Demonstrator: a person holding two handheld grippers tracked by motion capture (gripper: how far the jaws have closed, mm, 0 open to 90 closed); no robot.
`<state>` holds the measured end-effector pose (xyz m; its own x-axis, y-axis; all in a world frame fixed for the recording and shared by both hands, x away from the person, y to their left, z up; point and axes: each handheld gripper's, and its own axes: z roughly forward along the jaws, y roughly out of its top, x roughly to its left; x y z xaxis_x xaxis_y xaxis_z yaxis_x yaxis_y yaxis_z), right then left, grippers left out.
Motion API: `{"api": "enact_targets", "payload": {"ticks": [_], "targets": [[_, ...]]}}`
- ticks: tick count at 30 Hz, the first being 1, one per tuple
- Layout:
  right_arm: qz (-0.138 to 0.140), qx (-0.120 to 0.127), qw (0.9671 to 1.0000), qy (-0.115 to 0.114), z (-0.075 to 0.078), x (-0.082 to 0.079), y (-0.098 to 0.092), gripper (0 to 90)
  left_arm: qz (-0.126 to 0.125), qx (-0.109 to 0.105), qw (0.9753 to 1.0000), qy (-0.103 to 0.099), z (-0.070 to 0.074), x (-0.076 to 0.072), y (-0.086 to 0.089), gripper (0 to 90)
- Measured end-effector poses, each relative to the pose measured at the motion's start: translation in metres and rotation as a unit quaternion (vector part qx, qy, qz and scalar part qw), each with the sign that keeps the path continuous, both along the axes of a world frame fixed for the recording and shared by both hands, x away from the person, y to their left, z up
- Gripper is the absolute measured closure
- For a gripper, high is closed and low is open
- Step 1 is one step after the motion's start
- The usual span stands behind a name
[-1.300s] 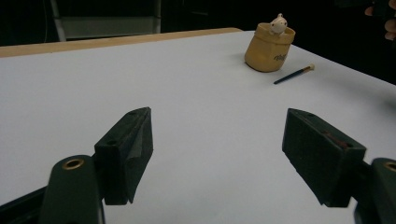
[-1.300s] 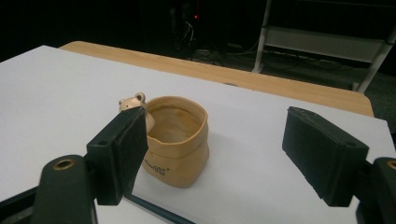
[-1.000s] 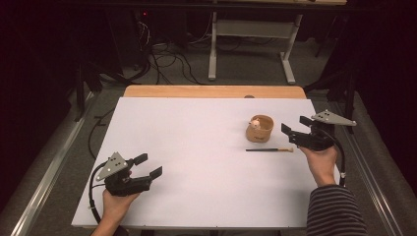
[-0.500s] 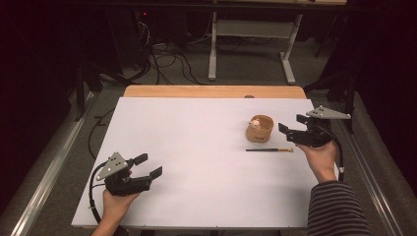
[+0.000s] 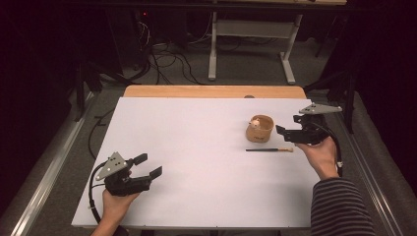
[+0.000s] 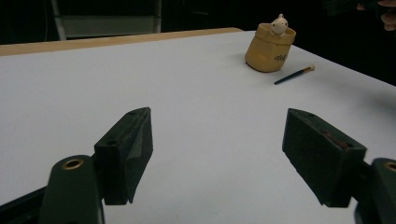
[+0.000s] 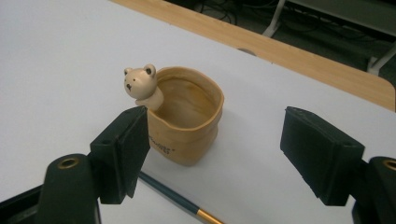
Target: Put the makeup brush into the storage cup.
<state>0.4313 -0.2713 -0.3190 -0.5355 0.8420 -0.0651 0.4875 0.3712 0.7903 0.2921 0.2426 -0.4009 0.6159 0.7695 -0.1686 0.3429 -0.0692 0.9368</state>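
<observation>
The right gripper (image 5: 284, 133) is held just above the table (image 5: 196, 147) near its right edge, its jaws spread wide with nothing between them. Directly beyond the jaws, in the right gripper view, a tan cup (image 7: 184, 122) is seen standing upright (a small bear figure (image 7: 141, 85) peeks over its rim). The cup (image 5: 259, 128) sits in the right half of the table, toward the far edge, just beside the gripper and not touched by it. A thin paintbrush (image 5: 269, 149) is laid flat on the white surface just on the near side of the cup, its pale tip pointed toward the right edge; in the right gripper view its dark handle (image 7: 173, 196) is seen passing under the left jaw.

The left gripper (image 5: 148, 165) is held low near the near left corner, jaws likewise wide apart and empty, well apart from the cup and brush.
</observation>
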Motion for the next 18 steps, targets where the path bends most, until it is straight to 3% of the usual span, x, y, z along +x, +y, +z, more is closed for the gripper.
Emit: {"api": "enact_targets", "payload": {"ticks": [11,14,15,18], "targets": [[0.005,-0.029,0.9978,0.06,0.002,0.008,0.001,27.5,0.001,0.0,1.0,-0.001,0.0,0.0,0.0,25.0],[0.012,-0.044,0.9951,0.088,0.002,0.01,0.003,31.1,0.002,0.0,1.0,-0.001,0.0,0.0,0.0,25.1],[0.012,-0.044,0.9951,0.088,0.002,0.01,0.003,31.1,0.002,0.0,1.0,-0.001,0.0,0.0,0.0,25.1],[0.026,-0.072,0.9913,0.107,0.003,0.012,0.007,32.9,0.002,0.0,1.0,0.0,0.0,0.0,0.0,25.1]]}}
